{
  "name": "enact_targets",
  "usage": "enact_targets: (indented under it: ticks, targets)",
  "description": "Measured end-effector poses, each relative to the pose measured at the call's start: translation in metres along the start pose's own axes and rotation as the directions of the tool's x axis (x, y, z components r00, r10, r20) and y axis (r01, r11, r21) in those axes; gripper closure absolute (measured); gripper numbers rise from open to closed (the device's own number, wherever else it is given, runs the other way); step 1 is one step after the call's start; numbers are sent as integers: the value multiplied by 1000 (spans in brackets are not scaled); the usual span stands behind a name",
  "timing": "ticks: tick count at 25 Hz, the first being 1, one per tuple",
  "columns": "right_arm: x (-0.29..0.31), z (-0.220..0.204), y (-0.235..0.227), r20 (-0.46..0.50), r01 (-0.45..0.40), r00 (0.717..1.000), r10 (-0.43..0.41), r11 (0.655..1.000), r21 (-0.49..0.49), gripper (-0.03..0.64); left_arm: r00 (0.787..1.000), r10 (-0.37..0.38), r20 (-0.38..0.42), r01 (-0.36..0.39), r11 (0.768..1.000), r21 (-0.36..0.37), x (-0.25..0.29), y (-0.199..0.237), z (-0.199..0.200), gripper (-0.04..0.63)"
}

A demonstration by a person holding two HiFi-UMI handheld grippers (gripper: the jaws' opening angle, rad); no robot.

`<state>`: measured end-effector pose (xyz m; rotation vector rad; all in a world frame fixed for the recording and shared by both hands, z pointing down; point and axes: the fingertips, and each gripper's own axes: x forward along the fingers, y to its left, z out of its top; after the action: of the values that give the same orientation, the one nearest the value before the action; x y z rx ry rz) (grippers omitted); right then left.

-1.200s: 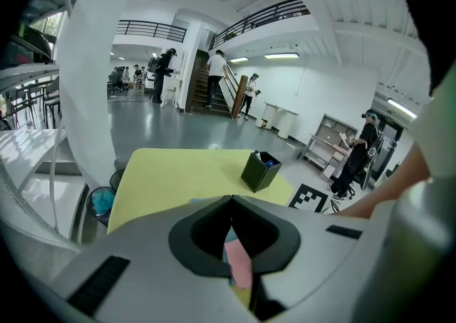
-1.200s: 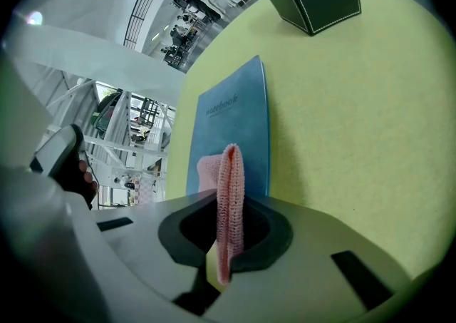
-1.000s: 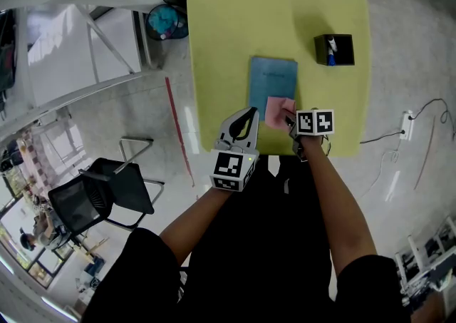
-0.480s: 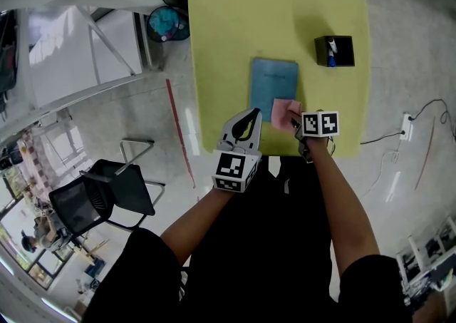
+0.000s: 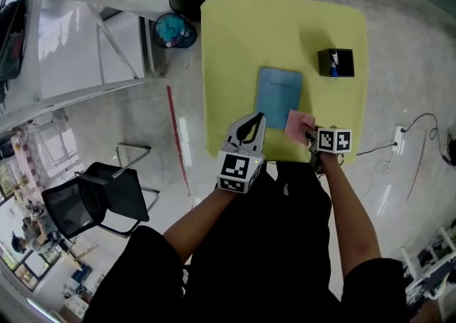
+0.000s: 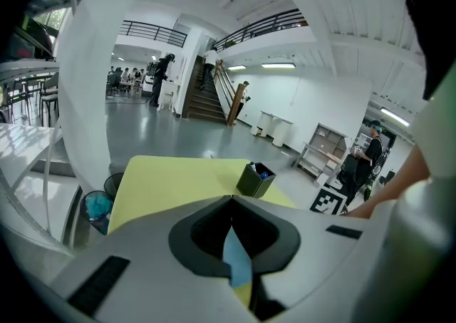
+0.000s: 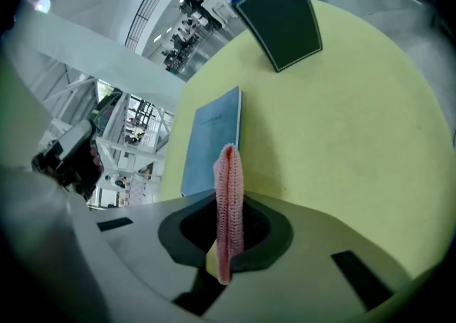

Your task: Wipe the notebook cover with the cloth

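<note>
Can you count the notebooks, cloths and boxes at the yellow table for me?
blue notebook: 1
pink cloth: 1
black box: 1
Total: 3

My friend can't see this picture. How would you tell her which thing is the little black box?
Find the big yellow table. The black box stands near its right edge, to the right of the flat blue notebook. Unlike the notebook and the pink cloth, it is dark, upright and open on top, with something blue poking out.
</note>
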<state>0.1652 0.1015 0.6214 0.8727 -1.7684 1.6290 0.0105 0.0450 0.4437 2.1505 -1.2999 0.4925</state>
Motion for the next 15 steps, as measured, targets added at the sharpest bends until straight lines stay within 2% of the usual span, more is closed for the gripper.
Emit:
enact_targets:
  ticks: [3,7,10,12,15]
  targets:
    - [-23,3,18,108,-54,993,49,997,49,580,1000,-19,25,18,1000,12,-12,2,13,583]
    - [-46,1,66,195,-133,973,123,990,40,580,996,-75,42,75,997,7,-32,2,21,583]
    - [-70,8,110,285,-103,952,109,994,-36,580,992,-116,52,116,993,-13,-48,0,27,581]
    - [-90,15,139,360,-58,929,90,993,-100,580,990,-130,48,130,991,-8,-56,-3,29,583]
    - [-127,18,186,505,-55,858,99,993,-100,580,989,-140,38,141,990,-22,-76,-12,31,583]
